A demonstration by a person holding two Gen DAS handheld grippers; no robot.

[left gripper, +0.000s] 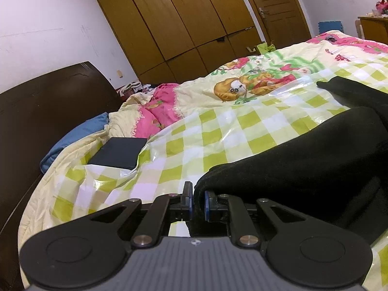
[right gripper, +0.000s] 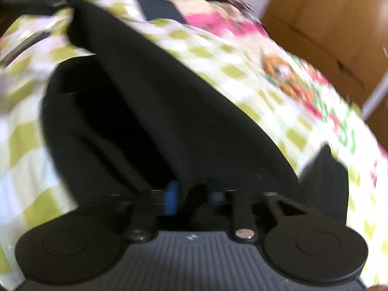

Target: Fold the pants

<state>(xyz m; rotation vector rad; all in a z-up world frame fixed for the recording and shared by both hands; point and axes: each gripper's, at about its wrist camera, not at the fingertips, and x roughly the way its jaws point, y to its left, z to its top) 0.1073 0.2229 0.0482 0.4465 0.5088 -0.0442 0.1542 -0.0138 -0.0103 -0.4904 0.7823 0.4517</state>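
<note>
The black pants (left gripper: pixel 303 150) lie on a bed under a green-and-white checked plastic sheet (left gripper: pixel 218 131). In the left wrist view my left gripper (left gripper: pixel 198 200) is shut on an edge of the pants, the cloth pinched between its blue pads and lifted off the sheet. The right wrist view is blurred. There the black pants (right gripper: pixel 169 101) stretch away from my right gripper (right gripper: pixel 191 194), which is shut on a fold of them. A second dark corner of the pants (right gripper: pixel 327 169) shows at the right.
A dark flat box (left gripper: pixel 118 152) rests on the bedding at the left, next to a blue pillow (left gripper: pixel 72 138) and the dark headboard (left gripper: pixel 48 106). Brown wardrobes (left gripper: pixel 181 19) and a door (left gripper: pixel 274 7) stand behind the bed. A cartoon quilt (left gripper: pixel 242 87) covers the far side.
</note>
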